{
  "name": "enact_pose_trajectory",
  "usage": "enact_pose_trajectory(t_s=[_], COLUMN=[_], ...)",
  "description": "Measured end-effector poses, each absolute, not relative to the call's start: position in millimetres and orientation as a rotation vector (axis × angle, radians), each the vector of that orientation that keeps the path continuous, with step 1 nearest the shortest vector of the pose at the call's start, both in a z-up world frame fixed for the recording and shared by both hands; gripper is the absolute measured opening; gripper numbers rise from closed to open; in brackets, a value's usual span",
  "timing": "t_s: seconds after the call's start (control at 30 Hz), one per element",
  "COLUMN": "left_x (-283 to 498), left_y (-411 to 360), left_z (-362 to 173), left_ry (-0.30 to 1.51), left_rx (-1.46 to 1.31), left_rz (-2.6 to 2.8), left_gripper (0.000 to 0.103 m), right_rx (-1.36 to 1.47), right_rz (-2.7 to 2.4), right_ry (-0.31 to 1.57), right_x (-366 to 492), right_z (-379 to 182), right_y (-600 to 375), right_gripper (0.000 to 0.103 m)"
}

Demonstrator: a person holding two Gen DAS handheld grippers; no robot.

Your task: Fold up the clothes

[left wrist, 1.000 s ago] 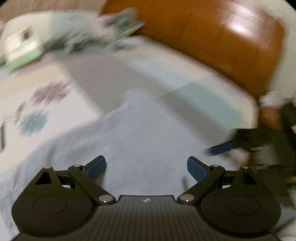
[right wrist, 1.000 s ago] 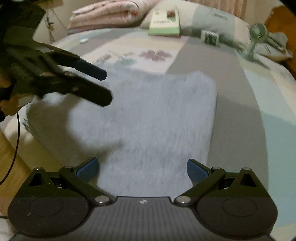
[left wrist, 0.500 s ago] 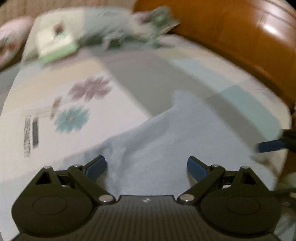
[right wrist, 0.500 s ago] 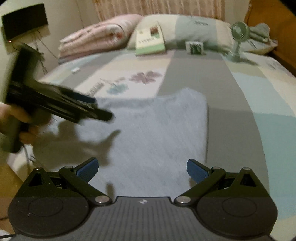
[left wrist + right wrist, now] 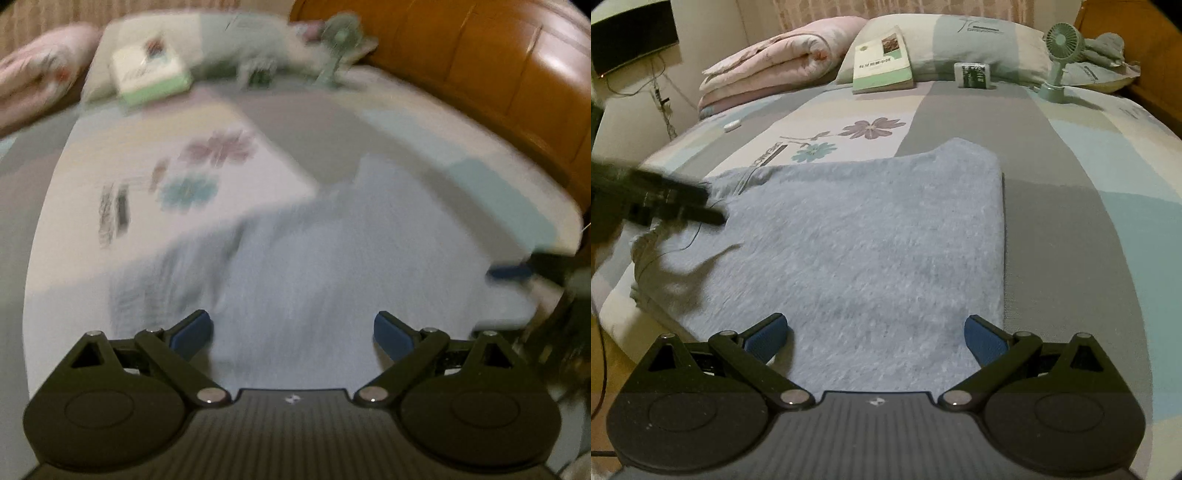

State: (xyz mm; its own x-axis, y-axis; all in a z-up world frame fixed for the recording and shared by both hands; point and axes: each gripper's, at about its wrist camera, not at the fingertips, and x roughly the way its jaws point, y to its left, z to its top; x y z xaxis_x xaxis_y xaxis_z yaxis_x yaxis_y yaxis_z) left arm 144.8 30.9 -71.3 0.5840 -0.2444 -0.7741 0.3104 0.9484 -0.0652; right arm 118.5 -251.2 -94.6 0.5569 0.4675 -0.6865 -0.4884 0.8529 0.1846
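Note:
A fuzzy light-blue garment [image 5: 871, 240] lies flat on the bed, folded into a rough rectangle with a straight right edge. My right gripper [image 5: 875, 334] hovers open over its near edge, nothing between the blue pads. In the blurred left wrist view the same garment [image 5: 332, 266] spreads out below my left gripper [image 5: 293, 332], which is open and empty. The left gripper [image 5: 713, 206] also shows as a dark blur over the garment's rumpled left side. The right gripper's blue fingertip [image 5: 508, 274] shows at the garment's right edge.
A patchwork bedsheet [image 5: 1071, 155] with flower prints covers the bed. At the head lie a folded pink quilt [image 5: 775, 66], a pillow [image 5: 990, 40] with a green book [image 5: 882, 61], a small box [image 5: 973, 75] and a green desk fan [image 5: 1058, 59]. A wooden headboard [image 5: 498, 62] rises on the right.
My left gripper has swung left and down toward the garment's rumpled left side. The right gripper has risen and pulled back a little, so more of the bed shows. Both stay open.

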Motion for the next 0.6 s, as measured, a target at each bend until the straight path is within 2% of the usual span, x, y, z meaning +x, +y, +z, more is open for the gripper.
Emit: enact_pose_trajectory(t_s=[0.1, 0.2, 0.4, 0.6], left_x=[125.8, 118.6, 141.0, 169.7], left_y=[31.3, 22.8, -11.2, -25.9], left_z=[-73.1, -52.6, -38.1, -91.3], left_ry=[0.841, 0.788, 0.743, 0.867], left_rx=[0.126, 0.136, 0.040, -0.120], left_rz=[-0.327, -0.355, -0.524, -0.521], left_gripper=[0.095, 0.095, 0.096, 0.097], right_rx=[-0.049, -0.061, -0.043, -0.041], right_rz=[0.547, 0.527, 0.494, 0.503], right_ry=[0.792, 0.810, 0.849, 0.854], right_x=[115.8, 115.6, 112.9, 101.9], right_z=[-95.7, -92.5, -78.7, -78.9], right_y=[-247.3, -244.9, -241.8, -237.1], right_gripper=[0.103, 0.103, 0.103, 0.103])
